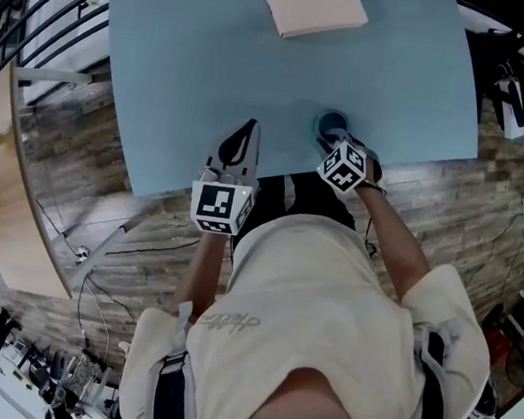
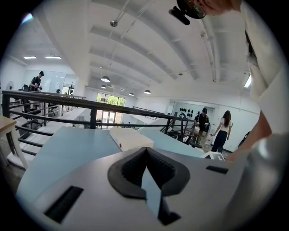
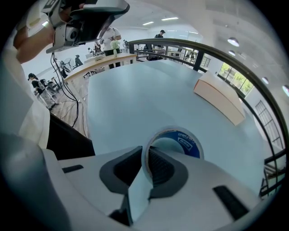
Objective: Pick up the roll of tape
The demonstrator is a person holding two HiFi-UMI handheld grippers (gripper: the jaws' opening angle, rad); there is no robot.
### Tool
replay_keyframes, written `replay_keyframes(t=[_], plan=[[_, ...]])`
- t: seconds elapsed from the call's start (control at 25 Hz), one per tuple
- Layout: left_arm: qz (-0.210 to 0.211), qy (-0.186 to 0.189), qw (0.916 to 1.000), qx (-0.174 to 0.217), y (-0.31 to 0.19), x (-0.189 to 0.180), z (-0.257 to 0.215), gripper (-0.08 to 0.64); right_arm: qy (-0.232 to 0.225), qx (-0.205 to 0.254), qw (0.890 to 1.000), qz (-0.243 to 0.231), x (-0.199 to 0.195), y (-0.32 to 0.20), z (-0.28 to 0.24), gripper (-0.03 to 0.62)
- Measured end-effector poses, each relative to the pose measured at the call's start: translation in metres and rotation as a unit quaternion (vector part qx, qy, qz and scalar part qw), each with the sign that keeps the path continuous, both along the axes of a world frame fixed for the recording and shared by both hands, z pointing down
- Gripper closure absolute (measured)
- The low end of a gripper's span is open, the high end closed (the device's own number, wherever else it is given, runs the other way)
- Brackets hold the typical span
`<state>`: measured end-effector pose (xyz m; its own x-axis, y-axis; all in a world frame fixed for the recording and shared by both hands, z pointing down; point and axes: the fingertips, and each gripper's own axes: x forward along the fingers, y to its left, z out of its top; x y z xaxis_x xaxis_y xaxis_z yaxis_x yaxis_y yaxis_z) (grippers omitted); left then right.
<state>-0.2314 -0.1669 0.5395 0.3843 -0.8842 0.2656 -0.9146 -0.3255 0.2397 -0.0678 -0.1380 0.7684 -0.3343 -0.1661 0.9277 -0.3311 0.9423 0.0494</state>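
The roll of tape (image 1: 332, 124), clear with a blue printed core, lies flat on the light blue table (image 1: 213, 57) near its front edge. My right gripper (image 1: 329, 140) points steeply down onto it. In the right gripper view the near wall of the roll of tape (image 3: 187, 143) stands pinched between the two pads of the right gripper (image 3: 146, 155), one pad inside the ring and one outside. My left gripper (image 1: 246, 129) hovers over the table edge to the left of the roll, its jaws together and nothing in them; in its own view the left gripper (image 2: 145, 151) points almost level across the table.
A flat beige box (image 1: 309, 3) lies at the table's far side, also seen as the box (image 3: 221, 99) beyond the roll. The table's front edge (image 1: 276, 173) runs just under both grippers. A black railing (image 2: 90, 106) borders the far side; people stand in the distance.
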Motion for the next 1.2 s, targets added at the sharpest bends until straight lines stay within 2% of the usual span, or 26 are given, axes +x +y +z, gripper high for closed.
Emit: replay_keyframes(t=[0.32, 0.56, 0.88, 1.0, 1.2], plan=[[0.0, -0.005, 1.0, 0.002, 0.003, 0.013, -0.003, 0.541, -0.049, 0.013, 0.998, 0.036, 0.01, -0.006, -0.026, 0.541], [0.005, -0.01, 0.9999, 0.01, 0.005, 0.028, -0.014, 0.541, -0.099, 0.044, 0.991, 0.081, 0.024, -0.021, -0.066, 0.54], [0.001, -0.026, 0.9994, 0.023, 0.0, 0.032, -0.033, 0.541, -0.192, 0.097, 0.967, 0.137, 0.031, -0.051, -0.139, 0.541], [0.002, -0.035, 0.9989, 0.032, -0.004, 0.031, -0.042, 0.541, -0.226, 0.115, 0.956, 0.149, 0.031, -0.059, -0.165, 0.54], [0.0, -0.045, 0.9975, 0.054, -0.013, 0.03, -0.061, 0.541, -0.257, 0.137, 0.944, 0.153, 0.035, -0.068, -0.199, 0.54]])
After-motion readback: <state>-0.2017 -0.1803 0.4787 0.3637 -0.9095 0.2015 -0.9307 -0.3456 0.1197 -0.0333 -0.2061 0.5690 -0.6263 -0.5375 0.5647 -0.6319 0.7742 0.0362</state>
